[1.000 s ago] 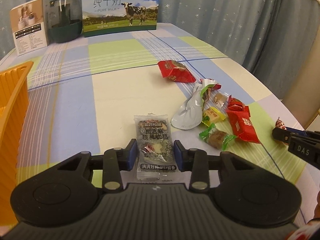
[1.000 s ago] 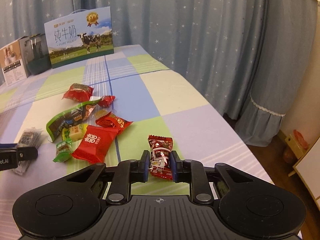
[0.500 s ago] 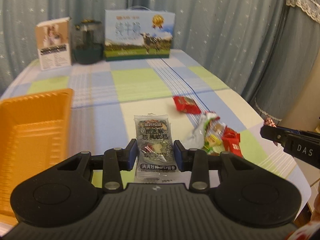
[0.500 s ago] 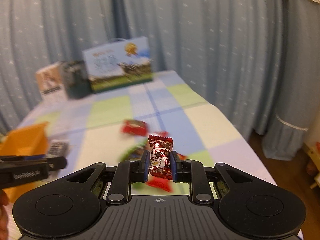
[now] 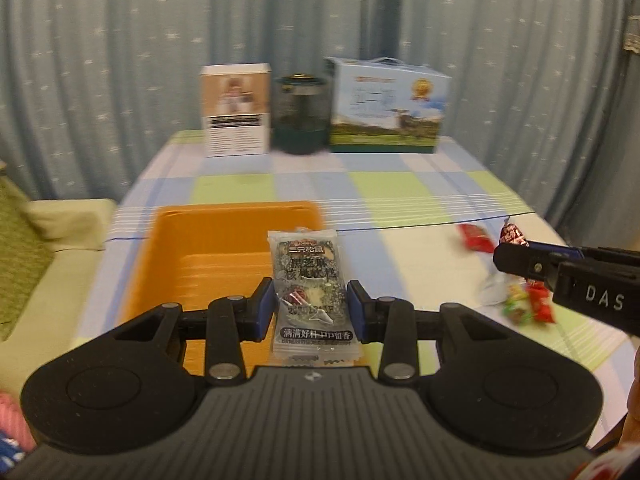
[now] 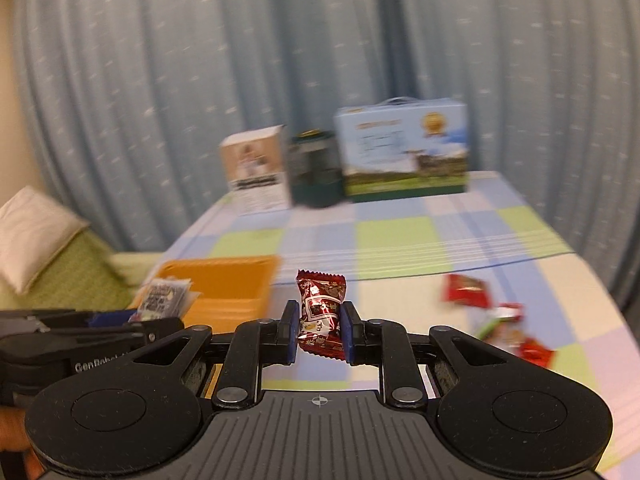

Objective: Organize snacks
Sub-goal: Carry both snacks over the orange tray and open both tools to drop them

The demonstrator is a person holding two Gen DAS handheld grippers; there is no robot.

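My left gripper point(image 5: 311, 312) is shut on a clear-wrapped dark sesame snack bar point(image 5: 307, 284), held in the air over the near right part of the orange tray point(image 5: 200, 256). My right gripper point(image 6: 318, 332) is shut on a dark red candy packet point(image 6: 320, 312), held in the air to the right of the tray point(image 6: 228, 284). In the left wrist view the right gripper point(image 5: 516, 250) comes in from the right with the red candy point(image 5: 511, 235) at its tip. In the right wrist view the left gripper point(image 6: 136, 322) holds the bar point(image 6: 162, 298) over the tray.
Loose snacks lie in a pile on the checked tablecloth at the right point(image 5: 524, 300) point(image 6: 504, 328), with a red packet point(image 5: 476, 237) apart from it. A white box point(image 5: 235, 109), a dark green jar point(image 5: 301, 114) and a milk carton box point(image 5: 386, 108) stand at the back. A green sofa point(image 6: 48, 276) is left of the table.
Both grippers have lifted off the table with their snacks and swung left. The orange tray has come to the centre of the left wrist view, under the bar.
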